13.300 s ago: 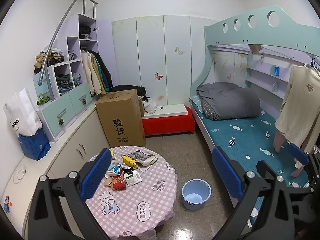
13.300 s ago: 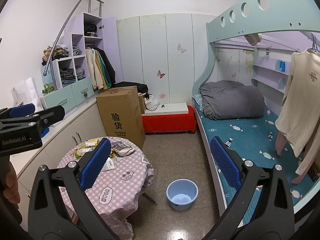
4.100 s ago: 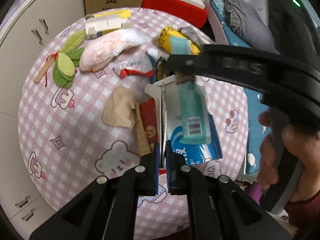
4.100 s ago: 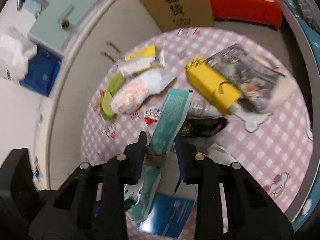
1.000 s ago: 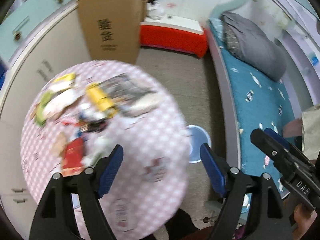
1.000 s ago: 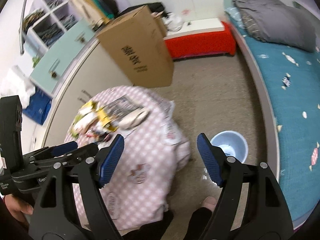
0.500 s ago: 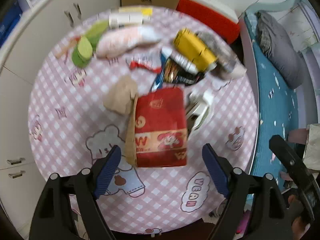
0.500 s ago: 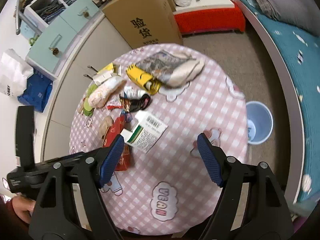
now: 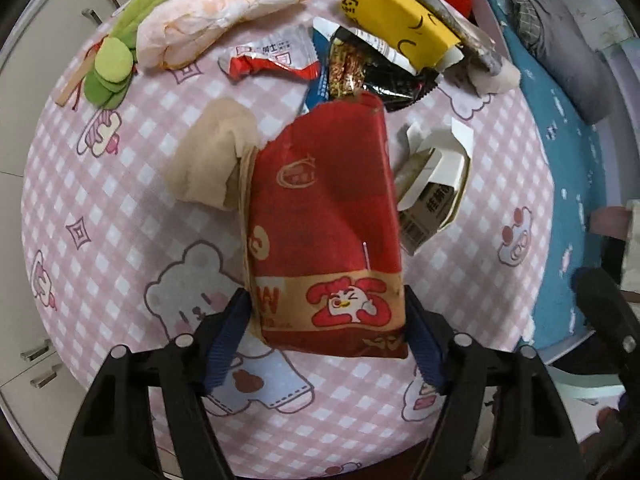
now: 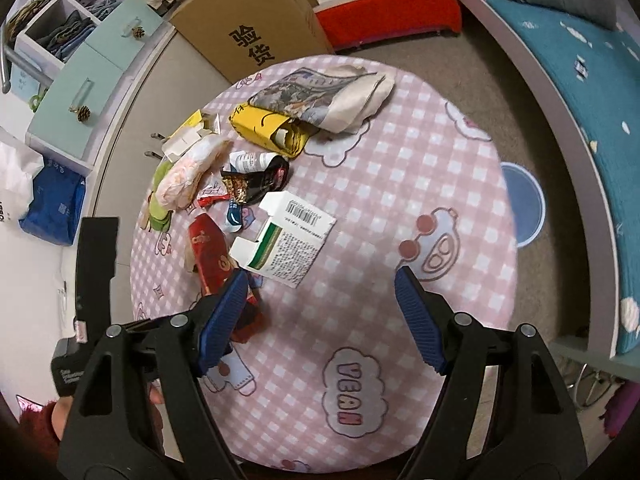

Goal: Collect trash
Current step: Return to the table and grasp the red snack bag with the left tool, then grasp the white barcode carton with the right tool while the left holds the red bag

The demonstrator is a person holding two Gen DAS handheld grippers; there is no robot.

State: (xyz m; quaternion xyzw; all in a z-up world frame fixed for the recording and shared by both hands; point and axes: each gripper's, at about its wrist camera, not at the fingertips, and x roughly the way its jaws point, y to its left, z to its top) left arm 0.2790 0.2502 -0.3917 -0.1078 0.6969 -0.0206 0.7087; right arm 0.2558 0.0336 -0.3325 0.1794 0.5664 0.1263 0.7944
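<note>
A red snack bag [image 9: 326, 236] lies on the round pink checked table [image 9: 100, 220]. My left gripper [image 9: 326, 336] is open, with its fingers on either side of the bag's near end. The bag also shows in the right wrist view [image 10: 210, 256]. My right gripper [image 10: 320, 320] is open and empty above the table's near half. A white and green carton [image 10: 286, 246] lies ahead of it. More litter lies beyond: a yellow pack [image 9: 398, 34], a black wrapper [image 9: 374, 74], a pink bag [image 9: 204, 28], a brown tissue [image 9: 214, 160].
A light blue bucket [image 10: 524, 208] stands on the floor right of the table, partly hidden by its edge. A cardboard box [image 10: 256, 20] and white cabinets [image 10: 88, 84] stand behind the table. The bed [image 10: 580, 60] runs along the right.
My left gripper has come down and forward to the red snack bag, which now sits between its open fingers. My right gripper has dropped closer to the table.
</note>
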